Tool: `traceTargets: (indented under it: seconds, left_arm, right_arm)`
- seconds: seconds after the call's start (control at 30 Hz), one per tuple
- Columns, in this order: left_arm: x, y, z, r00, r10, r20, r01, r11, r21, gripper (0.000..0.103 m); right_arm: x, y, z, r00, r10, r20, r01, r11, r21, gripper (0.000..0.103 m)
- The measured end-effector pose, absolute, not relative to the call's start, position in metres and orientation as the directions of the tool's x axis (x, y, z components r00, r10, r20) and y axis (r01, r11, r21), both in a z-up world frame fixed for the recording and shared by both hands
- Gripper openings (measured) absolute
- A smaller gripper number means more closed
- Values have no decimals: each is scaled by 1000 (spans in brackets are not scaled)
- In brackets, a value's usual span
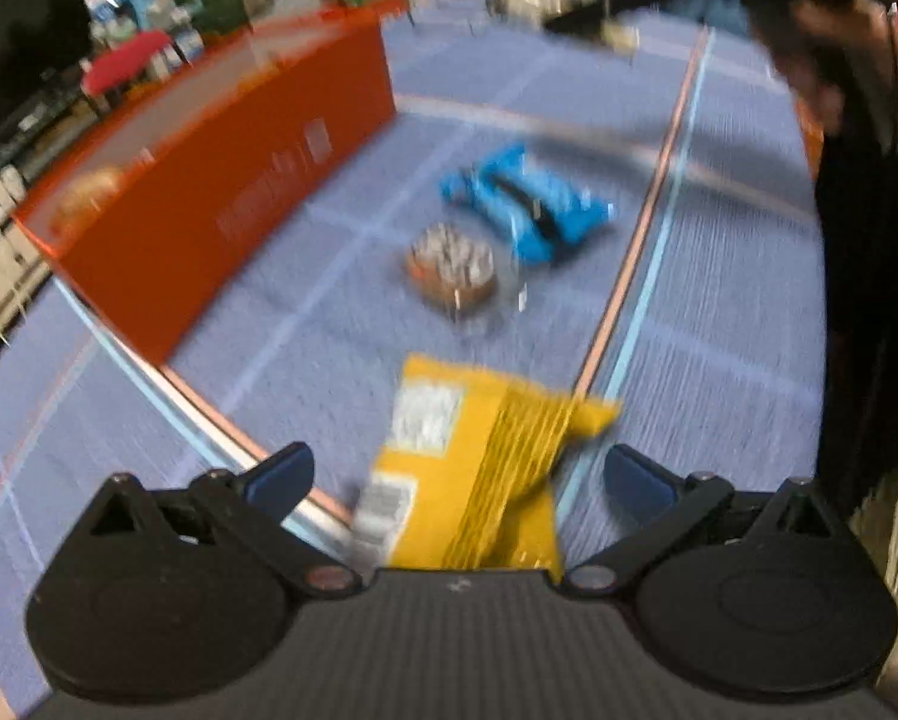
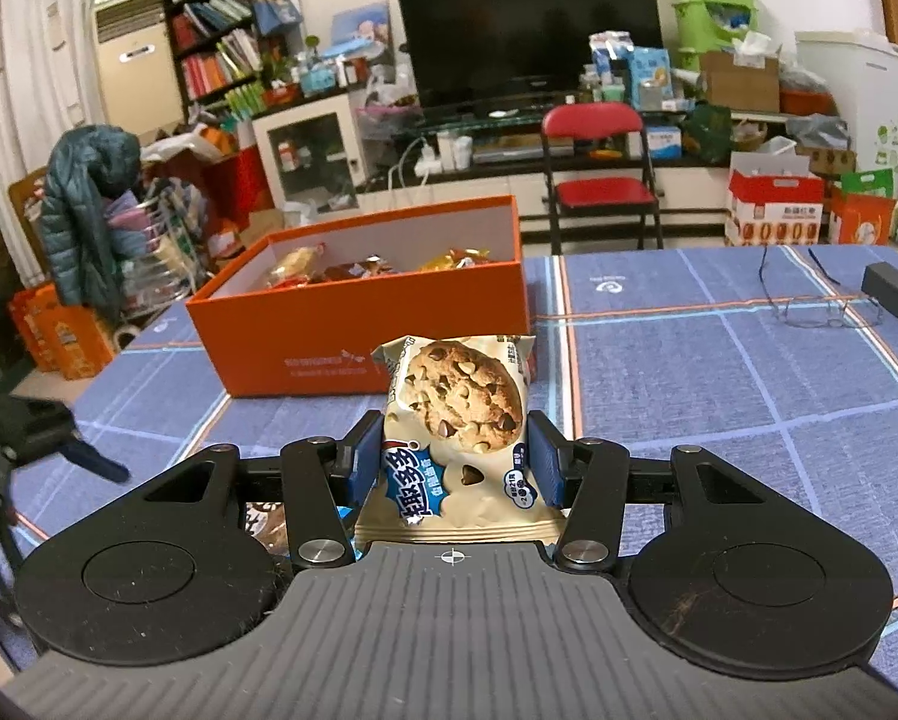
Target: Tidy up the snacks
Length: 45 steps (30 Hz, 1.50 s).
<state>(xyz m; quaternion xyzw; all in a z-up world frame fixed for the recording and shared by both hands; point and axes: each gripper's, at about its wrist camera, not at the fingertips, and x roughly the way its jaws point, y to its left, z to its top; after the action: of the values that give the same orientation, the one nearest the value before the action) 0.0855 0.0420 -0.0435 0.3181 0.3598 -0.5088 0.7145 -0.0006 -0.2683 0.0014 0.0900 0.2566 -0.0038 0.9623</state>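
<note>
**Holding cookie pack, box straight ahead of right gripper**

Right gripper (image 2: 455,462) is seen clamped on the cookie pack (image 2: 458,414): both blue pads are pressed against the pack's sides, the pack standing upright between them with its long axis running away from the camera and its top edge pointing at the orange box (image 2: 329,348). The box is located directly ahead on the blue tablecloth (image 2: 719,372), near but clearly apart from the pack, its long side set across the line of approach and angled slightly away to the right. Its top is open and other wrapped snacks are already seen inside (exact count cannot be told).

Left gripper (image 1: 458,474) is seen with jaws spread wide; a yellow snack bag (image 1: 479,468) lies between them, but no pad is touching it as far as the blurred frame shows. Its long axis runs roughly along the fingers. Further ahead a round brown snack (image 1: 452,267) and a blue packet (image 1: 527,210) are lying on the cloth, just beside each other, with the box off to the left in that view.

Judgement: the right hand is better placed for the box, and a lift-and-forward move over the near wall would be needed. The yellow bag is nearest the left gripper.
</note>
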Motion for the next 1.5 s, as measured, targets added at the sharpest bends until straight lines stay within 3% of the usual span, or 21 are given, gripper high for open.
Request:
traceTargets:
  seconds: [0.03, 0.07, 0.1, 0.13, 0.33, 0.53, 0.77, 0.9, 1.1, 1.5]
  left_arm:
    - [87, 42, -49, 207, -496, -843, 959, 272, 76, 98]
    - [87, 42, -53, 184, -499, -847, 964, 259, 56, 82]
    - [87, 43, -55, 177, -508, -843, 964, 261, 46, 78]
    - [89, 43, -54, 180, -522, -834, 960, 278, 33, 67]
    - [81, 47, -50, 211, -528, -823, 913, 406, -26, 53]
    - [46, 37, -35, 487, -430, -760, 757, 642, 123, 52]
    - [38, 28, 1, 700, -281, -656, 481, 865, 143, 52]
    - [55, 17, 16, 746, -218, -629, 369, 922, 117, 52]
    - [79, -5, 35, 775, -194, -602, 326, 938, 117, 52]
    - [175, -27, 87, 821, -190, -538, 254, 966, 47, 52]
  right_arm:
    - [-1, -267, 2, 869, 41, -494, 49, 985, 168, 37]
    - [-1, -265, 2, 869, 41, -493, 47, 985, 164, 37]
    - [0, -264, 2, 868, 42, -494, 44, 986, 160, 37]
    - [-1, -263, 1, 867, 44, -496, 38, 987, 155, 37]
    - [0, -254, 4, 867, 62, -494, 16, 988, 152, 37]
    - [-6, -246, 10, 878, 63, -474, 1, 991, 134, 37]
    - [-13, -226, 20, 900, 12, -437, -8, 1000, 11, 36]
    - [-14, -222, 24, 899, 5, -438, -5, 1000, 2, 36]
    - [0, -229, 33, 888, -2, -460, 15, 1000, 24, 36]
    - [107, -238, 88, 893, 15, -451, 6, 999, 43, 36]
